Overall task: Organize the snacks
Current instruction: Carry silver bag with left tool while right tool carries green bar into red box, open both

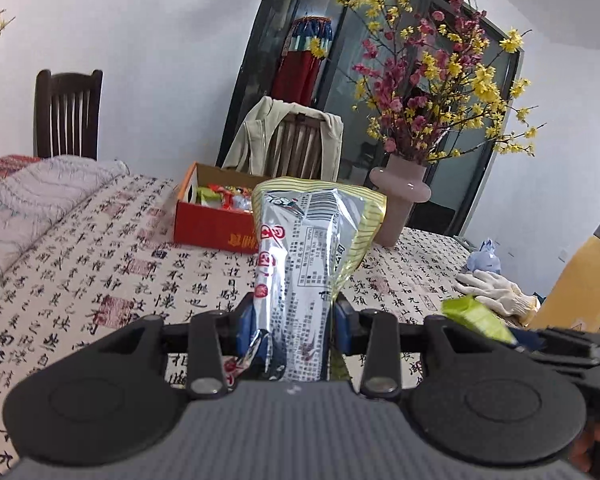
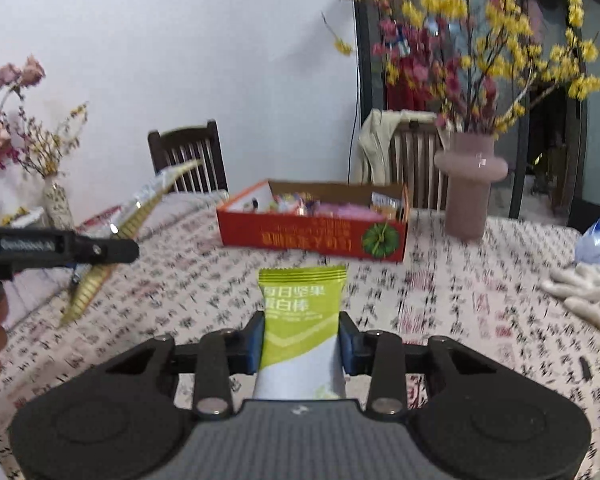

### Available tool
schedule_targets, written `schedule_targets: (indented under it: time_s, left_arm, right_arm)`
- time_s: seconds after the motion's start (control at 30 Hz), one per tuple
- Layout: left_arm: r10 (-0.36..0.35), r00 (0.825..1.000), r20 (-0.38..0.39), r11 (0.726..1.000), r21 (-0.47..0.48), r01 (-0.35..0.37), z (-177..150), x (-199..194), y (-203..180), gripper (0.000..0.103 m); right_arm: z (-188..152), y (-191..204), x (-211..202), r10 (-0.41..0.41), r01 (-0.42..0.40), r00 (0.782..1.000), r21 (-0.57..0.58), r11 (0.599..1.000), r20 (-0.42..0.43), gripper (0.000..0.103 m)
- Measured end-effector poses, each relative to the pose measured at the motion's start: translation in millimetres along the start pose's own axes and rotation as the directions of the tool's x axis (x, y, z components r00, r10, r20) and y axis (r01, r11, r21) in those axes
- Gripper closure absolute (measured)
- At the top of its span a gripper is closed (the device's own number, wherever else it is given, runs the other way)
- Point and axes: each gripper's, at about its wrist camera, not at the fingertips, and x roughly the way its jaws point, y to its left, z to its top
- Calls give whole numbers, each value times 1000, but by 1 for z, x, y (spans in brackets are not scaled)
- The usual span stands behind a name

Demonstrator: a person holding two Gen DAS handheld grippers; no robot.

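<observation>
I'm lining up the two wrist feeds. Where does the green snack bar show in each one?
Left wrist view: the green snack bar sits at the right edge, blurred, just above the gripper body, in front of the white gloves.
Right wrist view: it stands at centre, clamped in the right gripper, its top pointing at the red box.
Shared landmark: the pink vase, just right of the red box.
</observation>
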Motion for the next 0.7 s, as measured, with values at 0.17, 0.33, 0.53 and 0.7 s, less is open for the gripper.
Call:
schedule_targets:
  time_s: [0.17,0.33,0.53,0.7]
  left_arm:
    - [-5,1000,16,1000,11,5,13,1,1,64]
    - [-24,1000,18,999,26,23,42,22,5,64]
    - [-57,998,13,996,64,56,92,77,11,63]
    - [-24,1000,16,997,77,23,130,139,15,63]
  right_arm:
    - [17,-1,-14,3,-3,999,3,1000,54,67]
    - [42,-10,-7,-6,7,995,-5,1000,104,67]
    - [92,-33,32,-12,16,991,-34,999,130,67]
    - [134,-56,91,11,-11,992,0,1000,126,67]
